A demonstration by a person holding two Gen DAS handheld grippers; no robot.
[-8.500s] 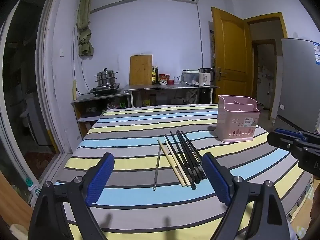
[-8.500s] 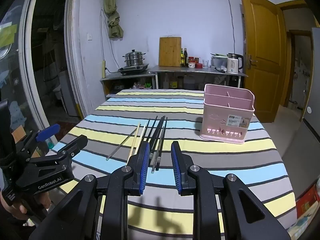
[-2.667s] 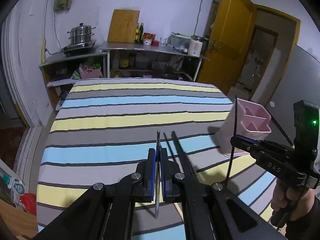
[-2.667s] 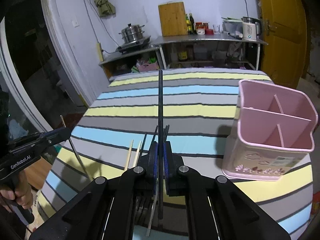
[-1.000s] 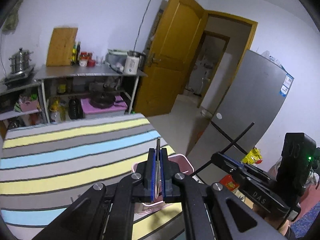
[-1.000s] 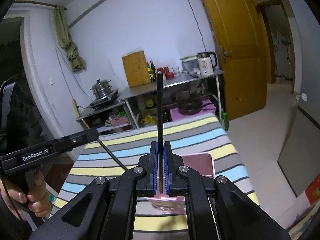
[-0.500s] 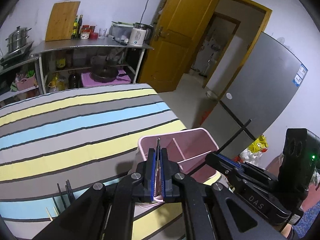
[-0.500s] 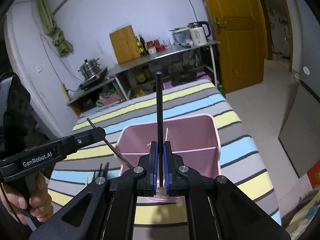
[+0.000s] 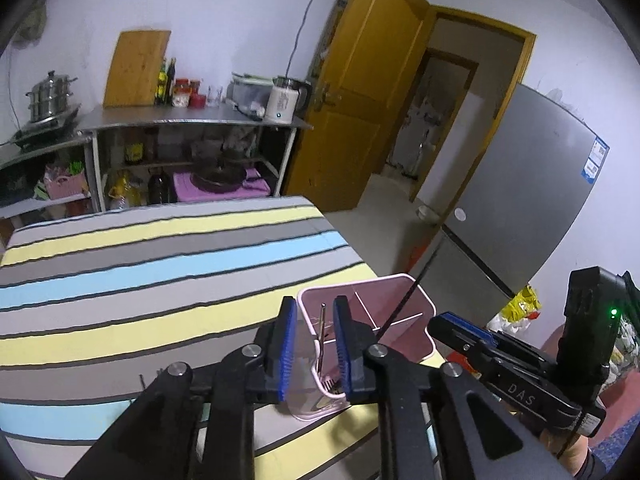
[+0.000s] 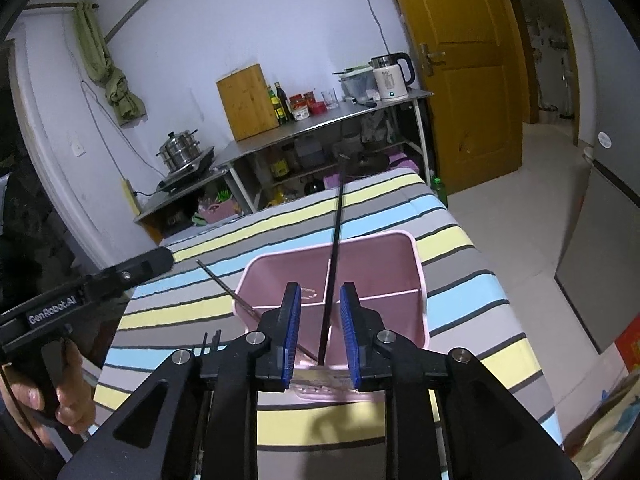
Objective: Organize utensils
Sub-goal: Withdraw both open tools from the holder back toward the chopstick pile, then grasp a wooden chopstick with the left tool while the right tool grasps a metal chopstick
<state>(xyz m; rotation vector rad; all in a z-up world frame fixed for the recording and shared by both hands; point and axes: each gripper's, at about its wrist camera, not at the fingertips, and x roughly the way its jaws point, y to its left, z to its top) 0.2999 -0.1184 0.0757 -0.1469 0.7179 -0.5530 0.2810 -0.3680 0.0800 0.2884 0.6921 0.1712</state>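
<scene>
Two grippers, left (image 9: 315, 344) and right (image 10: 320, 330), fingers spread over the pink utensil caddy (image 10: 416, 280), metal chopstick (image 9: 321, 326) and black chopstick (image 10: 334, 260) dropping in; next, fetch more off the tabletop (image 9: 160, 264).

1. Pink divided utensil holder (image 10: 416, 280) stands upright just ahead of both grippers' parted fingers;
2. Black chopstick (image 10: 335, 248) leans inside it, between the right fingers;
3. Thin metal chopstick (image 9: 321, 330) stands inside, between the left fingers.
</scene>
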